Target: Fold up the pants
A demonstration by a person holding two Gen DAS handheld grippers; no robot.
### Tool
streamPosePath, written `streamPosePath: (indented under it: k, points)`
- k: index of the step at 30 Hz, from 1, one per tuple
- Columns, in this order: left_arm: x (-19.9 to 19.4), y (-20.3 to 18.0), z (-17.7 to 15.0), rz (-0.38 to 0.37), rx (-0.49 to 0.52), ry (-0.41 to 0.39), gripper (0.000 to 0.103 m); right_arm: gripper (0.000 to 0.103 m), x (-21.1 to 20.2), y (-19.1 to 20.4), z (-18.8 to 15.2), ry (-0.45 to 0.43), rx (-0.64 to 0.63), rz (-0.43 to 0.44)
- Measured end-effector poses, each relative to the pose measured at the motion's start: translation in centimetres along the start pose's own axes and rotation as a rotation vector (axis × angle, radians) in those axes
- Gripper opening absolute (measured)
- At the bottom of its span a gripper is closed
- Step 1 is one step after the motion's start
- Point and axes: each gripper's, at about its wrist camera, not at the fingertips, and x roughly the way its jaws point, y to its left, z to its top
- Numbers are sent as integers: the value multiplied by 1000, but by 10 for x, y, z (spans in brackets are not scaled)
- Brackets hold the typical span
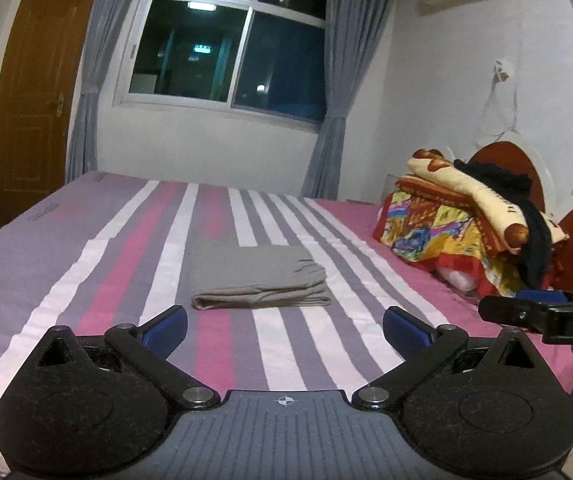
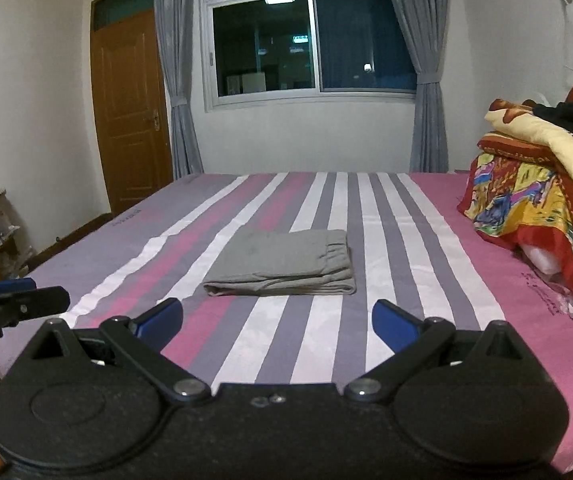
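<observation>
Grey cotton pants [image 1: 260, 276] folded at 12 o'clock; probably finished. Left claw [image 1: 285, 330], right claw [image 2: 277, 322] released, empty; withdraw without snagging.

We're in a home bedroom: a wide bed [image 2: 426, 240] in striped sheets, bedding [image 2: 538, 196] heaped at right, curtained window [image 2: 310, 40] on the far wall, wooden door [image 2: 126, 112] left.

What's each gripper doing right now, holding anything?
Left gripper: open, holding nothing; the folded grey pants lie ahead on the bed.
Right gripper: open, holding nothing, short of the pants.
</observation>
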Motion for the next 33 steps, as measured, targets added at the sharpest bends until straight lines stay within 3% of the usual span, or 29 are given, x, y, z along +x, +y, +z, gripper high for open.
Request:
streamPosePath:
  k: [9,33]
  points:
    - [-73,-13,-3,16,5,-84,103,101,-61,19,-4,-82,-17,-4]
    - [-73,-18,3,20,41,-92,103,101,-68,22,-8,-97,-18,-2]
